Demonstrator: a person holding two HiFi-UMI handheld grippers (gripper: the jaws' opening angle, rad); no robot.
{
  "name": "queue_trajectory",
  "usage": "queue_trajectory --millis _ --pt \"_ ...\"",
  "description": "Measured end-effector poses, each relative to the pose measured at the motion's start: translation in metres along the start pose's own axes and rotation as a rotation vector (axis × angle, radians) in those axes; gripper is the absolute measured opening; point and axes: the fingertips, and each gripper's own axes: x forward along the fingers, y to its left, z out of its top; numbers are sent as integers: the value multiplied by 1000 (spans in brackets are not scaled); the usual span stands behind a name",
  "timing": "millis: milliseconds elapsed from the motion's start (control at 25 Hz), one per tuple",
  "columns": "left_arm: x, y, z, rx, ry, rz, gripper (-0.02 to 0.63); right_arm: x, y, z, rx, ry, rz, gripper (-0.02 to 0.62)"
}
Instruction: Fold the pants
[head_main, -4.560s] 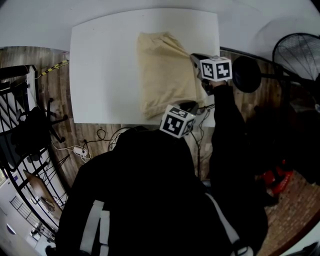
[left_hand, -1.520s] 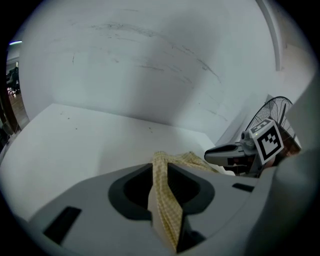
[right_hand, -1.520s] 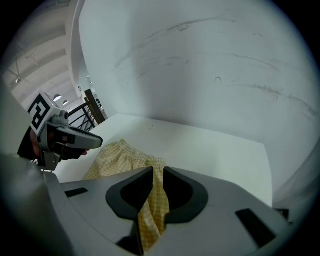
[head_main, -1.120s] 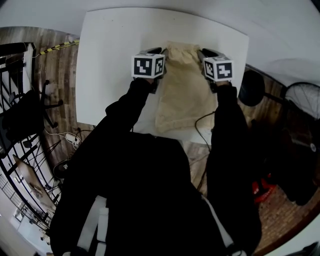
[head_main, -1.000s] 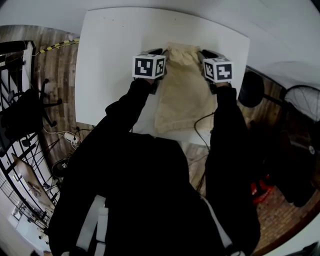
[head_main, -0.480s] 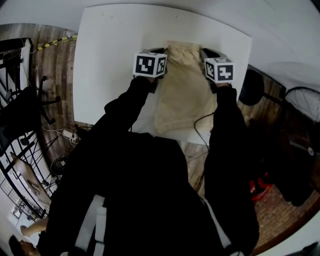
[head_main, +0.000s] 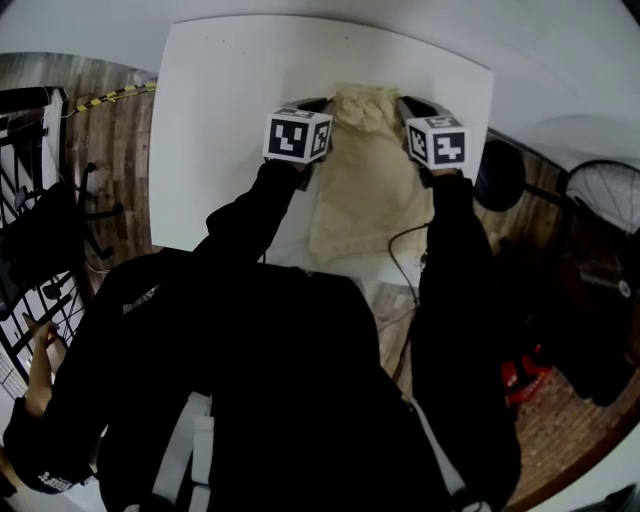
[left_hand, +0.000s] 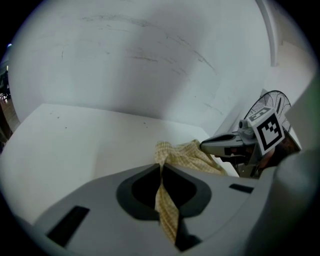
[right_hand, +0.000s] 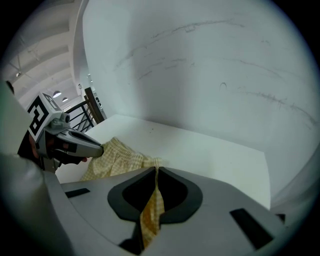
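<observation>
**Both tools pinch the far end of the pants, set up for a fold toward the body**

Head view: the pants (head_main: 365, 195) lie lengthwise on the white surface (head_main: 220, 120). They run from 12 o'clock down to the near rim at 6 o'clock. The left tool (head_main: 316, 104) sits at the far corner of the cloth at about 11 o'clock. The right tool (head_main: 406, 103) sits at the matching corner at about 1 o'clock. Both are level with each other, one on each side of the gathered far end, which looks like the waistband. Taking both corners of one edge probably lets that edge travel as a straight line. It could then be carried toward 6 o'clock and laid squarely on the near half. That crosswise fold looks not yet made.

Left gripper view: the left tool's jaws are pressed together on a thin ridge of checked yellow cloth, which runs up through the gap at 6 o'clock. Past the tips the fabric sits bunched and slack on the surface, reaching toward the right tool at 3 o'clock. The grip takes only the edge, so the rest of the pants can drape freely.

Right gripper view: the right tool is likewise clamped shut on a narrow strip of the same cloth at 6 o'clock. The left tool shows at 9 o'clock, touching the puckered fabric. Bare surface stretches toward the wall at 12 o'clock.
</observation>
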Motion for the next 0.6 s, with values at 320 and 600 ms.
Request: queue_trajectory --millis 320,600 --pt "-28 -19 4 66 -21 2 20 -35 11 10 -27 -51 2 20" --pt "-51 -38 -6 92 -40 -11 20 -67 25 5 -34 -76 17 21"
